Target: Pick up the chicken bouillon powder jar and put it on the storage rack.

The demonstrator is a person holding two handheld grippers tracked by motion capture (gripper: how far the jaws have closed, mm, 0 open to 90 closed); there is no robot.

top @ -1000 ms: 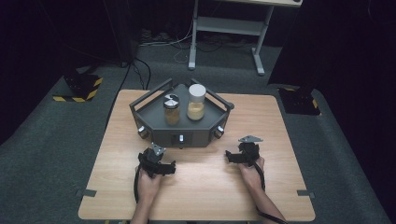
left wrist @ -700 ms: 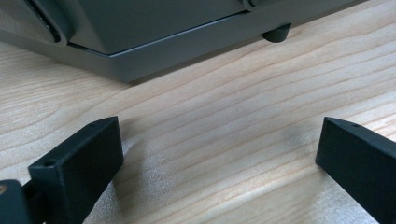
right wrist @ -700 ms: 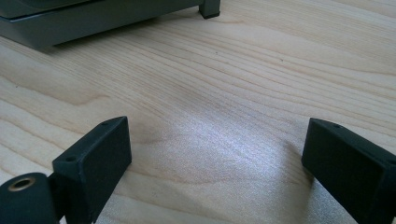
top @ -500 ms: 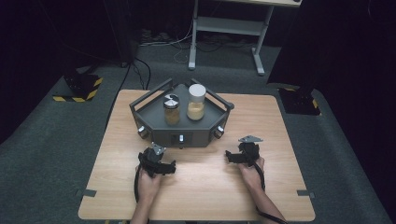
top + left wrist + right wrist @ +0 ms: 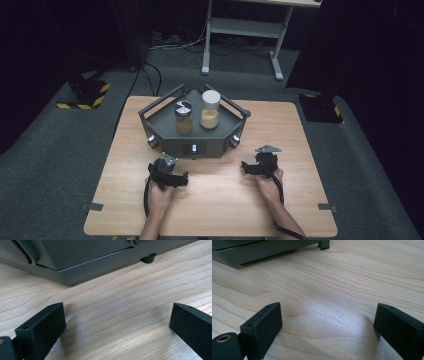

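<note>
The grey tray (image 5: 192,137), a many-sided stand with raised rails and small knobs on its front faces, sits on the far middle of the wooden surface (image 5: 300,130), and it is the thing nearest both tools. On it stand two jars, upright and just beside each other: a shorter jar with amber contents and a silver-and-black lid (image 5: 183,117) on the left, and a taller jar with a white lid and pale contents (image 5: 210,110) on the right. The left tool (image 5: 168,172) rests in the person's left hand on the surface just in front of the tray's near left corner; in the left gripper view its two black jaws stand wide apart with only bare wood between them, and the tray's base (image 5: 82,267) and one rubber foot (image 5: 148,259) lie close ahead. The right tool (image 5: 260,165) sits in the right hand near the tray's right front corner, a little apart from it; its jaws too are spread wide and hold nothing, with the tray's edge (image 5: 262,251) farther off.
</note>
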